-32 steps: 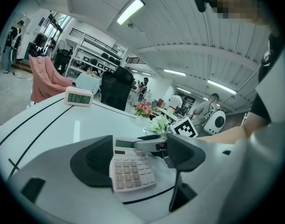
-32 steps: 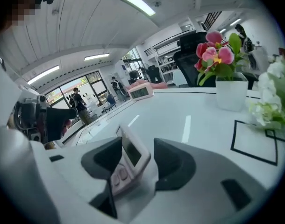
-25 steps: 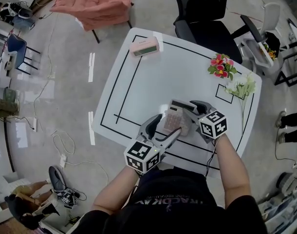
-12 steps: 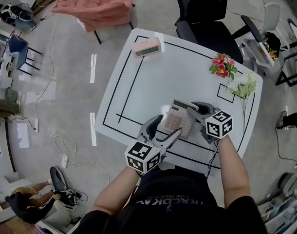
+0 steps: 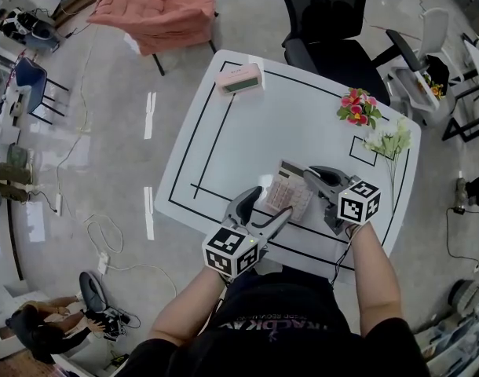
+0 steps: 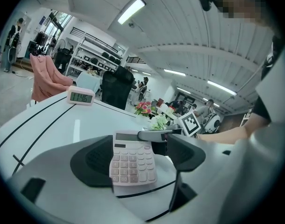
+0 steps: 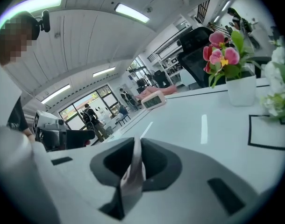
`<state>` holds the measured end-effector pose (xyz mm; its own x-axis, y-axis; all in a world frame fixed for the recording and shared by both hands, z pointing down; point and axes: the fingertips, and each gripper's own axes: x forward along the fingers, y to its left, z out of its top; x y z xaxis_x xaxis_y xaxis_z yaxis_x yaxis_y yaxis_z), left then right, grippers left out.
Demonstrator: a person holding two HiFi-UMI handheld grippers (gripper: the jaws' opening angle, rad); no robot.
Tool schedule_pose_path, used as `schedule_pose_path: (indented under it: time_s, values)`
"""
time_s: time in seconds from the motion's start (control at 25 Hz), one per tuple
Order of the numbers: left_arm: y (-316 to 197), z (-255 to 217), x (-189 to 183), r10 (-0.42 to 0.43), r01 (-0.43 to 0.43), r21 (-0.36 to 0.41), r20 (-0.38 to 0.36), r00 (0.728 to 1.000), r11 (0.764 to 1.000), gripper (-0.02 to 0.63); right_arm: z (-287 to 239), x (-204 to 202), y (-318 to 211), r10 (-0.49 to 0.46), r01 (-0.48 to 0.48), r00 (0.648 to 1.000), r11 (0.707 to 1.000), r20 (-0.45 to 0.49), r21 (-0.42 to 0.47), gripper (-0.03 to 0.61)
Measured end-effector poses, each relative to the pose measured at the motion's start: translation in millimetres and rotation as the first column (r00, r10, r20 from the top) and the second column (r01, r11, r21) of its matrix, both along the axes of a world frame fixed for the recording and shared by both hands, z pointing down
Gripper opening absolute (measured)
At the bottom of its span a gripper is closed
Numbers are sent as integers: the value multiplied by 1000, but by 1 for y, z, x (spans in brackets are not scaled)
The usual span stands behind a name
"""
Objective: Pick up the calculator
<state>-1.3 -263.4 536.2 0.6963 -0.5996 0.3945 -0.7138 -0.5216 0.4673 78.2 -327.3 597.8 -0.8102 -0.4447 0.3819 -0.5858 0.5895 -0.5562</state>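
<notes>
A pale pink calculator (image 5: 287,192) is at the near side of the white table (image 5: 247,132). My right gripper (image 5: 311,177) is shut on its far right edge, and its jaws have just been closing. In the right gripper view the calculator (image 7: 133,174) shows edge-on, pinched between the pads of the right gripper (image 7: 135,164). My left gripper (image 5: 268,204) stands open around the near end. In the left gripper view the calculator (image 6: 132,162) lies keys-up between the wide pads of the left gripper (image 6: 138,157). A right gripper finger (image 6: 154,135) reaches its far corner.
A pink desk clock (image 5: 239,79) stands at the table's far left edge. Pink flowers (image 5: 358,107) and white flowers (image 5: 390,140) stand at the right, near a small black square outline. A black office chair (image 5: 334,30) is behind the table, and a pink chair (image 5: 153,2) is further left.
My right gripper's jaws have closed onto the calculator's edge, and it has rolled and lifted slightly with that edge. The left gripper has stayed where it was.
</notes>
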Motion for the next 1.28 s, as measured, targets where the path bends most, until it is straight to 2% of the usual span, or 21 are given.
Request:
schedule_pose_path:
  time_s: [0.28,0.8,1.04,1.2,1.28]
  values:
    - [3,11,-9,-4,4,-33,4,1000,999,351,-22,4,-2,26,-27,999,999,28,42,48]
    - [1,11,-15,13,-17,-71,-51,999,997,351,-92,-6,18,-40,12,980,989,193,147,48]
    - [5,2,-10,46,-56,-86,-108,993,995,351,-117,-8,27,-67,22,970,982,235,189,48]
    - [11,-8,-2,90,-110,-99,-186,978,989,347,-128,-11,34,-84,29,959,979,269,204,48]
    - [16,-13,1,118,-145,-104,-228,967,984,325,-134,-13,39,-96,35,952,977,291,210,48]
